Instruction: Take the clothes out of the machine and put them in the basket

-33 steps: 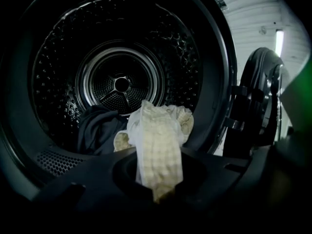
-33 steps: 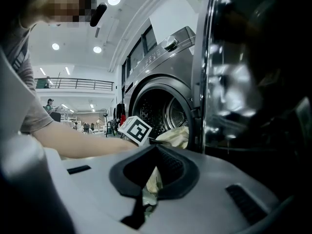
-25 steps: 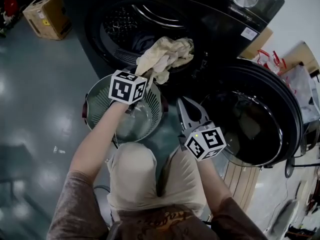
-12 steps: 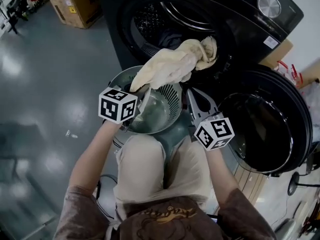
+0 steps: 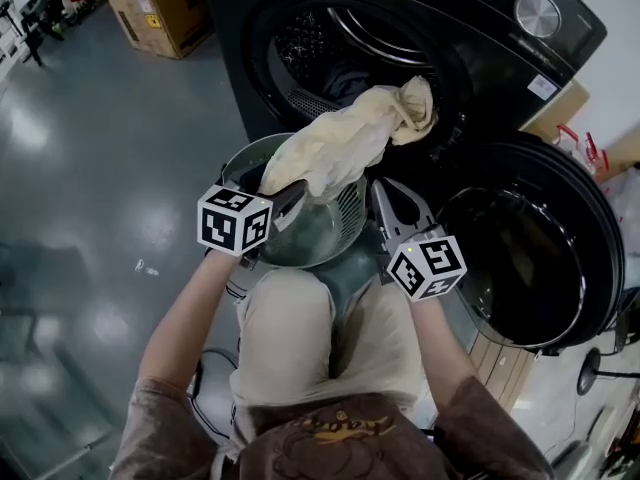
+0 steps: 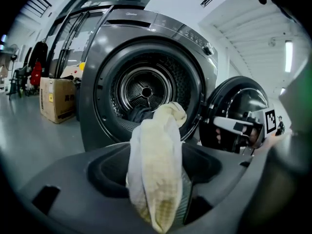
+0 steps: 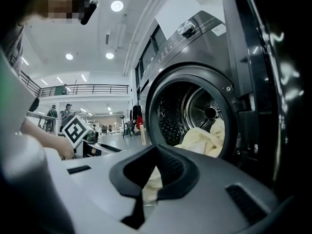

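A cream cloth (image 5: 340, 148) stretches from the lip of the dark washing machine (image 5: 470, 58) down into the round perforated basket (image 5: 350, 213) on the floor. My left gripper (image 5: 285, 200) hovers over the basket. Its jaws have just been opening and stand apart, with the cloth's end (image 6: 156, 174) hanging loose between them. My right gripper (image 5: 380, 190) sits just right of the basket, shut and empty, its tips meeting (image 7: 156, 152). Dark clothes (image 5: 345, 78) lie deeper in the drum.
The machine's round door (image 5: 530, 258) hangs open at the right, close to my right hand. A cardboard box (image 5: 165, 8) stands on the grey floor at the back left. The person's knees (image 5: 290, 338) are right behind the basket.
My left gripper has drawn the cream cloth out of the drum and back over the basket, and its jaws have spread off the cloth. The right gripper has hardly moved.
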`<state>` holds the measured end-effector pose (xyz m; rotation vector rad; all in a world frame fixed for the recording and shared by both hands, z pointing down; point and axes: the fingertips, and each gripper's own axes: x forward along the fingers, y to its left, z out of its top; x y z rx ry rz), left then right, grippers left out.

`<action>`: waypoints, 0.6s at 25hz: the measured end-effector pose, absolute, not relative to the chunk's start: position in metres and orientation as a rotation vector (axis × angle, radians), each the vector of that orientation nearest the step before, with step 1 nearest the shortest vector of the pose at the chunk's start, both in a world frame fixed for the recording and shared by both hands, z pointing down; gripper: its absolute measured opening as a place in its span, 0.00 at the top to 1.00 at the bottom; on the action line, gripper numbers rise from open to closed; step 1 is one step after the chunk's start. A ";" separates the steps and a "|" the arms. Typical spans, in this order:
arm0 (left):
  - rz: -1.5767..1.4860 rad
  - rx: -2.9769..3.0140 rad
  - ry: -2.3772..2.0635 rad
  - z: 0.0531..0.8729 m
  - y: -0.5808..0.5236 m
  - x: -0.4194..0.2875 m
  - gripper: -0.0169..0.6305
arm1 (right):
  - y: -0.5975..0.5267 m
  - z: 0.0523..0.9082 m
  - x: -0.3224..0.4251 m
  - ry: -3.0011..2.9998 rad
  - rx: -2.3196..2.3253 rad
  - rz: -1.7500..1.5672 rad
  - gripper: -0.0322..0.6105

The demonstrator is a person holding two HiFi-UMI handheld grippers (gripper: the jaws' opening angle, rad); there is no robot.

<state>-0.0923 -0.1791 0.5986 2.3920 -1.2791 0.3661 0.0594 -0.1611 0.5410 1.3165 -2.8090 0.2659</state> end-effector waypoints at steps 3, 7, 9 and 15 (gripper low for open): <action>0.345 2.419 -1.303 0.594 -0.189 -0.086 0.45 | -0.159 0.541 0.065 -2.800 1.329 0.260 0.95; 0.331 2.493 -1.282 0.583 -0.214 -0.060 0.43 | -0.156 0.540 0.071 -2.789 1.353 0.256 0.95; 0.340 2.536 -1.255 0.581 -0.229 -0.041 0.41 | -0.154 0.539 0.075 -2.782 1.370 0.257 0.95; 0.353 2.619 -1.165 0.593 -0.279 0.017 0.35 | -0.148 0.542 0.093 -2.740 1.424 0.263 0.95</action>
